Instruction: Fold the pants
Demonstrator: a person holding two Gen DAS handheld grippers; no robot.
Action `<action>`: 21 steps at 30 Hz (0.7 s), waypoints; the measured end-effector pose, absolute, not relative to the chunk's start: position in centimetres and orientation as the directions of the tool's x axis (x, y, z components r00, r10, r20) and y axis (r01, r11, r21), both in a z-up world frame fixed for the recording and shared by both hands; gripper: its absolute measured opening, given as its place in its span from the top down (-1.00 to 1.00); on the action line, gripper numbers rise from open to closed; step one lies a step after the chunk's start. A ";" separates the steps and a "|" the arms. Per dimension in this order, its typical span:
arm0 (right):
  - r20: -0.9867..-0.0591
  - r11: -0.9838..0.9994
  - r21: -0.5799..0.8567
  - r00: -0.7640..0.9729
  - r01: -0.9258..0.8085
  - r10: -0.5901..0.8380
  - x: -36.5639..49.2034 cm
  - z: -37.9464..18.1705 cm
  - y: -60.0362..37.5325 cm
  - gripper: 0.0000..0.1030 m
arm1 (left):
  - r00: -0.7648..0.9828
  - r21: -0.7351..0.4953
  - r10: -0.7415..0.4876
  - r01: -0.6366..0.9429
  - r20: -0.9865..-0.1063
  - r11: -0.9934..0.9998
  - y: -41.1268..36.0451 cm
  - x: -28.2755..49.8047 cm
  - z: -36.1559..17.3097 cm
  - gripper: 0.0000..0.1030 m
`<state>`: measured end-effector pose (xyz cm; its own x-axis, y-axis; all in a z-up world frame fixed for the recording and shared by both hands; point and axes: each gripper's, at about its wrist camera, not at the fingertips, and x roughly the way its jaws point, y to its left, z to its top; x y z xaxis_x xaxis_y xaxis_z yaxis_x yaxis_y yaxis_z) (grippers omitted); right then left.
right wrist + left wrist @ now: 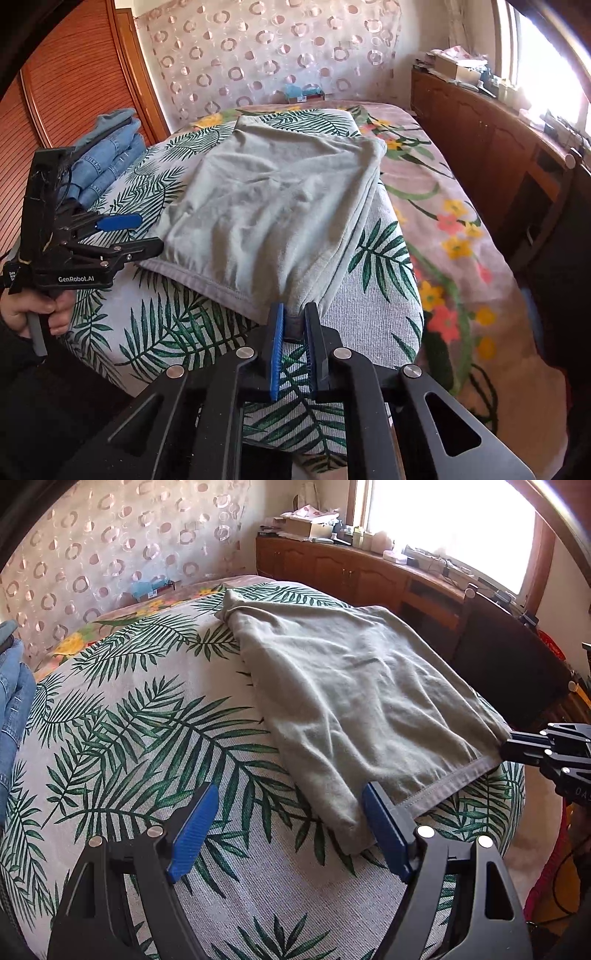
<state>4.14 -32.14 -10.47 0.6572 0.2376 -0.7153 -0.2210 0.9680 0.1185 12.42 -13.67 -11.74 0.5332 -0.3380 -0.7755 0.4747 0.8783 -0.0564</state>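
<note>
I see the pants [266,206] lying folded and flat on the leaf-print cover [166,332] of the bed [443,236], hem edge toward me. My right claw [294,321] is clenched on the near hem corner, cloth pinched between its blue pads [277,347]. My left claw [291,823] is released, jaws wide, one pad at the other hem corner. Folded jeans [110,155] sit at the bed's far left.
</note>
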 end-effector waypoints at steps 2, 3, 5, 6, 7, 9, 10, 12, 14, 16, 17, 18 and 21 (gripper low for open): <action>-0.708 0.969 0.121 0.665 -0.218 0.238 4.0 -10.3 -32.2 0.70 | 0.537 -0.058 -0.340 0.473 -0.772 0.879 -13.6 12.4 -11.5 -0.57; -0.705 0.969 0.119 0.669 -0.215 0.235 4.0 -10.1 -32.3 0.69 | 0.539 -0.057 -0.341 0.474 -0.770 0.879 -13.6 12.4 -11.4 -0.57; -0.697 0.970 0.118 0.678 -0.213 0.234 3.9 -9.9 -32.4 0.67 | 0.547 -0.052 -0.341 0.474 -0.764 0.879 -13.5 12.6 -11.1 -0.57; -0.691 0.971 0.116 0.685 -0.210 0.230 4.0 -9.8 -32.6 0.66 | 0.551 -0.051 -0.341 0.473 -0.762 0.879 -13.5 12.7 -10.9 -0.57; -0.684 0.971 0.115 0.693 -0.208 0.229 4.0 -9.6 -32.7 0.62 | 0.555 -0.050 -0.342 0.474 -0.758 0.879 -13.5 12.8 -10.7 -0.57; -0.673 0.973 0.110 0.705 -0.202 0.223 4.5 -9.3 -33.1 0.54 | 0.565 -0.052 -0.350 0.475 -0.748 0.879 -13.5 13.3 -10.2 -0.57; -0.667 0.974 0.110 0.712 -0.196 0.218 4.8 -9.1 -33.3 0.46 | 0.568 -0.053 -0.353 0.476 -0.744 0.878 -13.5 13.6 -10.0 -0.57; -0.649 0.976 0.112 0.730 -0.188 0.215 5.8 -8.7 -33.9 0.38 | 0.579 -0.051 -0.358 0.478 -0.732 0.877 -13.6 14.6 -9.5 -0.57; -0.638 0.978 0.105 0.742 -0.181 0.206 7.2 -8.2 -34.3 0.38 | 0.595 -0.035 -0.347 0.472 -0.725 0.881 -13.8 15.8 -9.1 -0.57; -0.624 0.978 0.103 0.754 -0.180 0.204 8.6 -7.9 -34.6 0.37 | 0.600 -0.029 -0.347 0.474 -0.721 0.880 -13.9 16.9 -8.8 -0.57; -0.621 0.979 0.101 0.757 -0.179 0.203 9.4 -7.7 -34.6 0.37 | 0.600 -0.026 -0.344 0.474 -0.722 0.880 -14.0 17.6 -8.6 -0.57; -0.618 0.979 0.099 0.760 -0.179 0.202 10.2 -7.6 -34.7 0.37 | 0.601 -0.022 -0.339 0.471 -0.724 0.882 -14.0 18.3 -8.4 -0.57; -0.618 0.979 0.096 0.760 -0.181 0.201 12.4 -7.7 -34.7 0.37 | 0.599 -0.023 -0.329 0.460 -0.730 0.888 -14.1 20.4 -8.0 -0.57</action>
<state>12.35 -34.72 -7.67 0.7604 0.2009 -0.6177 -0.1806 0.9789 0.0960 20.38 -14.07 -8.02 0.5989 -0.3292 -0.7300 0.4600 0.8876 -0.0229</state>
